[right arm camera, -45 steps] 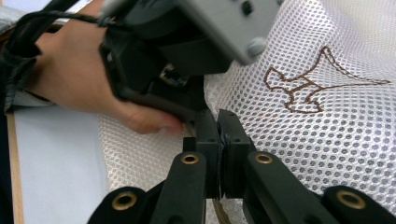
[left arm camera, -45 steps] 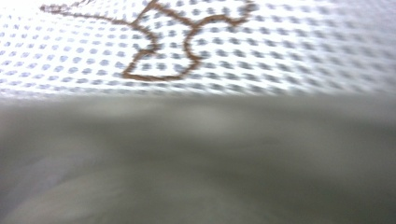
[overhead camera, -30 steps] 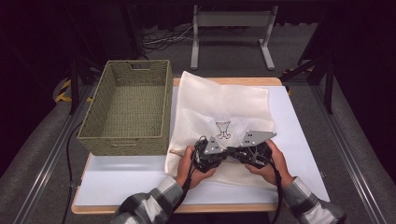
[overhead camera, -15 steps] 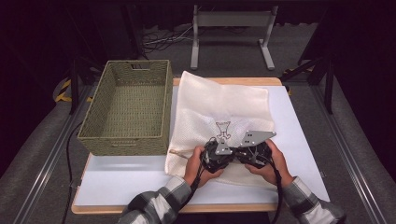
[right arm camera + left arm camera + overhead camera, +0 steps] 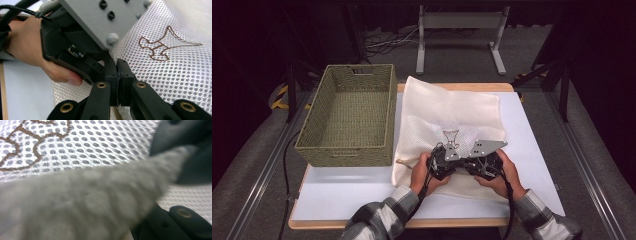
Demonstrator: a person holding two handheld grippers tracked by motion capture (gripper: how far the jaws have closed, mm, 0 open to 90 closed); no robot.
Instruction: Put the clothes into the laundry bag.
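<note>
A white mesh bag point(image 5: 447, 110) with a brown stitched emblem point(image 5: 451, 136) lies flat on the white table point(image 5: 352, 200). Both hands hold their grippers tip to tip over the bag's front part. My left gripper point(image 5: 452, 159) is shut; in the left gripper view a blurred grey fold point(image 5: 87, 202) of the bag point(image 5: 100, 145) rises right before the camera. My right gripper point(image 5: 117, 72) has its jaws pressed together, with mesh point(image 5: 175, 75) bunched up between its links. The left gripper's body point(image 5: 75, 50) and the hand that holds it sit just behind those jaws.
A woven olive basket point(image 5: 343, 150) stands empty on the table's left side, touching the bag's edge. A tan cord end point(image 5: 401, 161) pokes from the bag's left hem. A metal stand point(image 5: 459, 22) is on the floor behind the table.
The left hand has edged and tipped slightly toward the right gripper. The right hand and the bag stay where they were.
</note>
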